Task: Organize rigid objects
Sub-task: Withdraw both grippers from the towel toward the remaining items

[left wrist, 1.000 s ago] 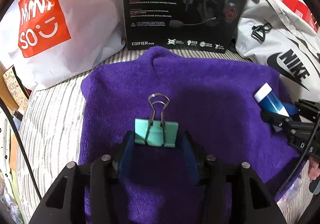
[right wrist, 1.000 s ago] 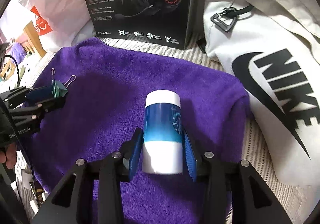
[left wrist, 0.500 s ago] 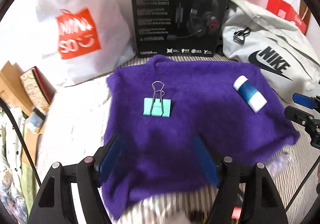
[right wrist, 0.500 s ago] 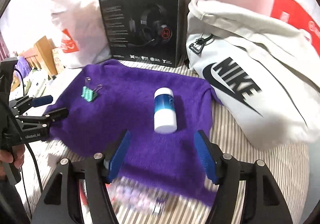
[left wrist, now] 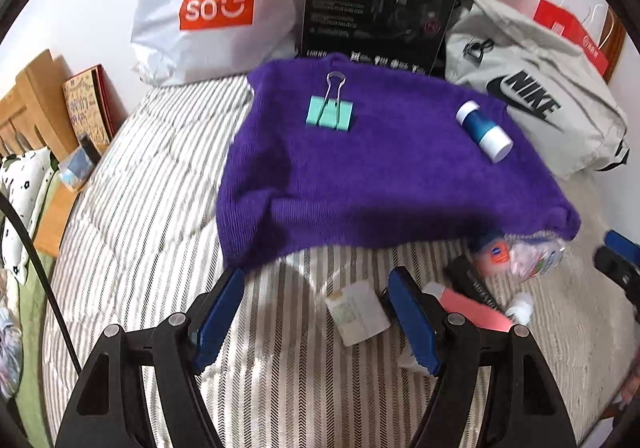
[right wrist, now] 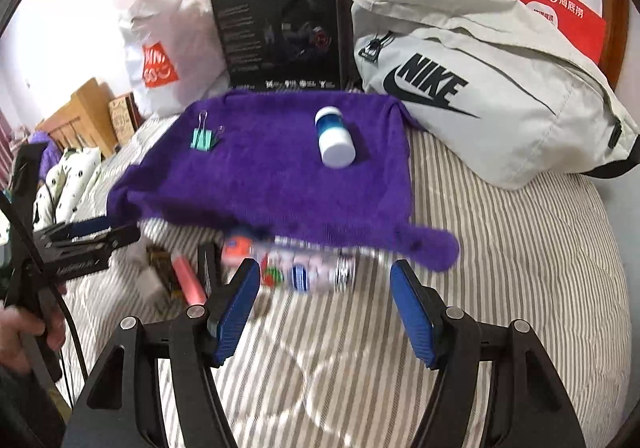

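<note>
Both grippers, left (left wrist: pixel 316 312) and right (right wrist: pixel 324 308), spread wide, holding nothing, over striped bedding. Clip (left wrist: pixel 329 114) and bottle (left wrist: pixel 484 131) lying apart on purple towel (left wrist: pixel 360 184). Bottle: light, stiff, slick, likely to roll; grab mid-body. Clip: grab across body.

Bright, even light; fisheye-bent edges, dark corners, motion blur low down

A deep purple fuzzy towel (left wrist: pixel 384 176) covers the grey-and-white striped bed (left wrist: pixel 152 184); on it a mint-green binder clip (left wrist: pixel 329 116) with silver wire handles; a blue-and-white plastic bottle (right wrist: pixel 334 136); behind, a pale grey bag (right wrist: pixel 492 96) lettered black.
</note>
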Action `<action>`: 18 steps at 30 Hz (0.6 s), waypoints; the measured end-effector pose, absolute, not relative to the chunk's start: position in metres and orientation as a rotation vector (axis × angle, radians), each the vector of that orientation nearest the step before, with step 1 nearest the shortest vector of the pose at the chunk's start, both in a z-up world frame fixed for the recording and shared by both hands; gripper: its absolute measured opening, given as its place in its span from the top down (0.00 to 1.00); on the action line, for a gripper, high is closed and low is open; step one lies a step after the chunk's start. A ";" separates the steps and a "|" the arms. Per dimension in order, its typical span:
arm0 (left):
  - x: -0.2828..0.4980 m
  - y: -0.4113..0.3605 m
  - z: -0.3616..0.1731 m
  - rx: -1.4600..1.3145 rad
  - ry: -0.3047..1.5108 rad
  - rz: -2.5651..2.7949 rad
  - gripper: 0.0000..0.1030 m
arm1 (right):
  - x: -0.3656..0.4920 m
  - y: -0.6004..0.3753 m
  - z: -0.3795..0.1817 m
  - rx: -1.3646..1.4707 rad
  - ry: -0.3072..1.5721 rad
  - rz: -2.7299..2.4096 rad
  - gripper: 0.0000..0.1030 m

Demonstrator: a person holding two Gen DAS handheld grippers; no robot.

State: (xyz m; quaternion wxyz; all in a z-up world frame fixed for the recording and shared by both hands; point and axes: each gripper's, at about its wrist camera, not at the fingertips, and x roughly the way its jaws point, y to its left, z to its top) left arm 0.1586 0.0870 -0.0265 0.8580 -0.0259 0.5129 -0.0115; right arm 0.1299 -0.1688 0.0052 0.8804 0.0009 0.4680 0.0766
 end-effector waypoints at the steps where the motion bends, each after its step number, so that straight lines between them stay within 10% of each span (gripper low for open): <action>1: 0.159 0.085 -0.031 -0.045 1.090 -0.018 0.29 | 0.127 -0.169 0.005 -0.001 0.973 0.156 0.35; 14: 0.142 0.081 -0.048 0.042 1.103 0.000 0.29 | 0.116 -0.172 0.002 -0.015 0.955 0.165 0.35; 18: 0.143 0.075 -0.050 0.046 1.101 -0.035 0.61 | 0.117 -0.181 -0.008 -0.019 0.979 0.146 0.35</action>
